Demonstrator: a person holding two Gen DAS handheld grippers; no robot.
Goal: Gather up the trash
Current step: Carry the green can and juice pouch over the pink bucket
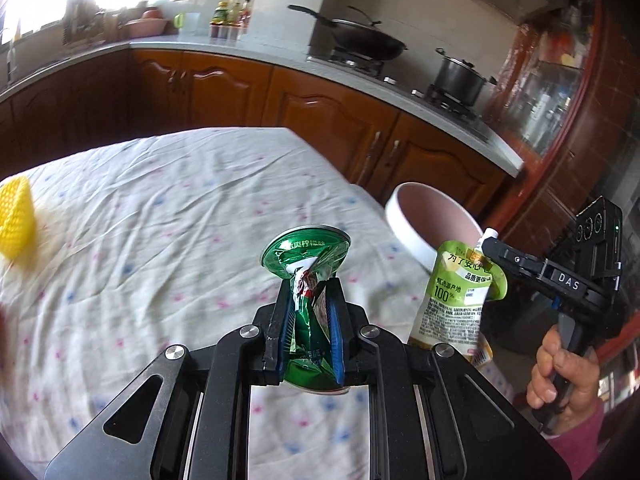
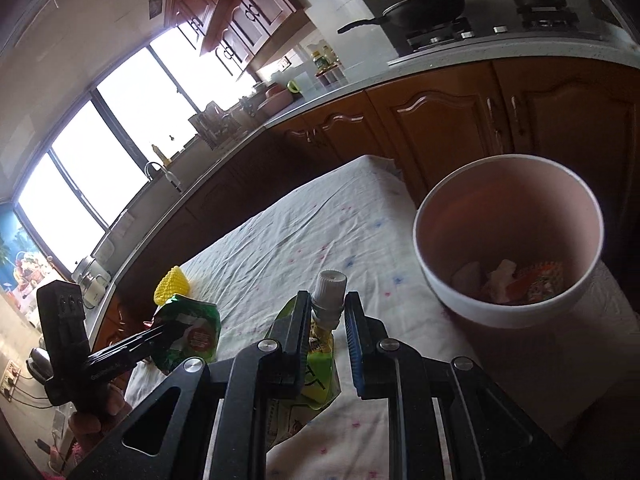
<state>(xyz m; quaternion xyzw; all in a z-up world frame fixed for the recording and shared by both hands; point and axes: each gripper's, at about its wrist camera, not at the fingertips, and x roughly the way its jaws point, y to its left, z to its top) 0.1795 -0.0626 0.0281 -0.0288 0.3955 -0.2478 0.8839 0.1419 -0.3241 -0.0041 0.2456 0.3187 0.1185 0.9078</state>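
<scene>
In the left wrist view my left gripper (image 1: 311,282) is shut on a crushed green can (image 1: 306,254), held above the table. At the right of that view a hand carries my right gripper (image 1: 487,245), shut on the spout of a light green drink pouch (image 1: 456,300) that hangs below it. The right wrist view shows the pouch's white cap (image 2: 329,282) between the right gripper's (image 2: 328,300) blue pads, with the pouch (image 2: 320,372) dangling. The left gripper (image 2: 166,332) with the can (image 2: 192,330) is at the left. A pink bin (image 2: 432,280) with scraps inside stands right of both.
The table wears a white cloth (image 1: 160,240) with small coloured dots. A yellow mesh piece (image 1: 16,220) lies at its left, yellow mesh piece (image 2: 172,290). Behind are wooden cabinets (image 1: 320,112), a counter with a wok (image 1: 360,38) and a pot (image 1: 460,76).
</scene>
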